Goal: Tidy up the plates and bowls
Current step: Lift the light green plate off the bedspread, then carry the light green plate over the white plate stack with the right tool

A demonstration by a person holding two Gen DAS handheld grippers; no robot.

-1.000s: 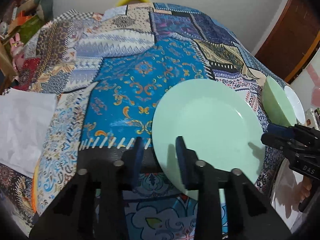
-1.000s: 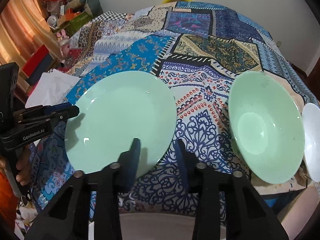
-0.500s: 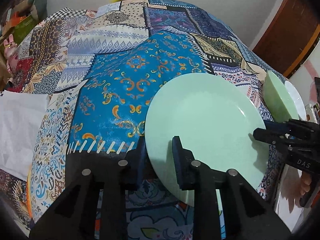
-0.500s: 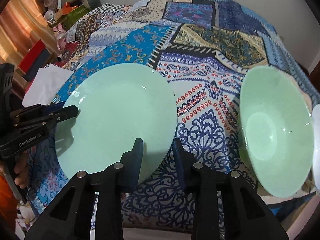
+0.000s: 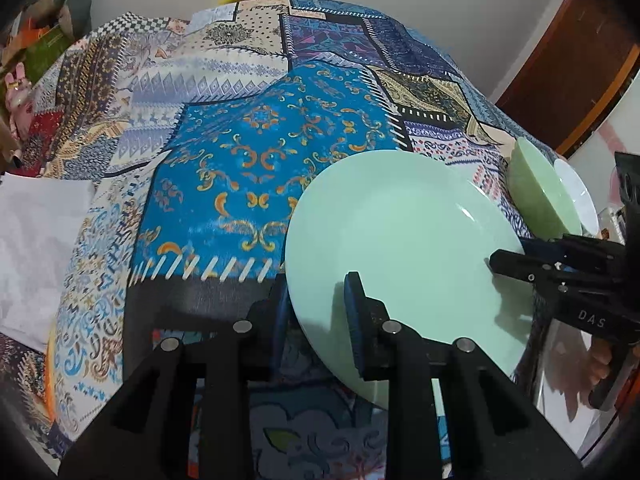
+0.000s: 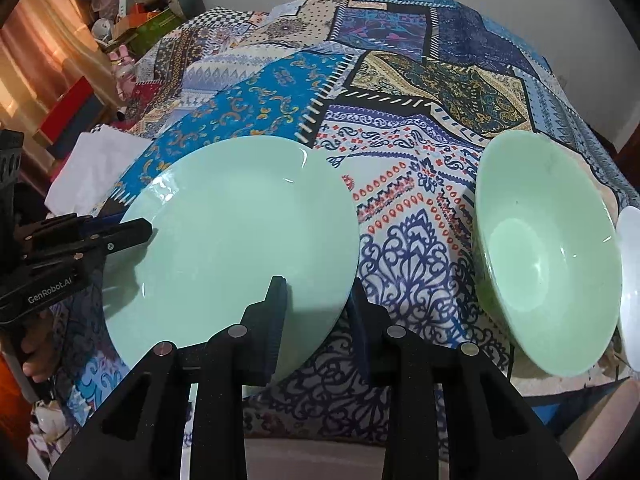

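Plates and bowls sit on a table draped in a patchwork batik cloth (image 5: pixel 248 168). The mint-green plate (image 5: pixel 404 248) is held at two rim points: the left claw (image 5: pixel 316 308) has its pads closed across the near-left rim, one pad above and one below, and the right claw (image 6: pixel 316 312) straddles the near-right rim the same way, jaws nearly closed on it. Whether the plate is lifted clear of the cloth or still rests on it cannot be told; its near edge is hidden behind the claw bodies. To its right stands a green bowl (image 6: pixel 544 252), and just beyond that a white dish (image 6: pixel 630 288), cut off by the frame so its shape is unclear. A hand (image 5: pixel 600 356) on the right claw's handle shows only in part. A white folded cloth or paper (image 5: pixel 36 248) lies at the left; which it is cannot be made out. Cluttered boxes and toys (image 6: pixel 132 20) line the far left wall, and a brown wooden door (image 5: pixel 576 64) stands at the right.
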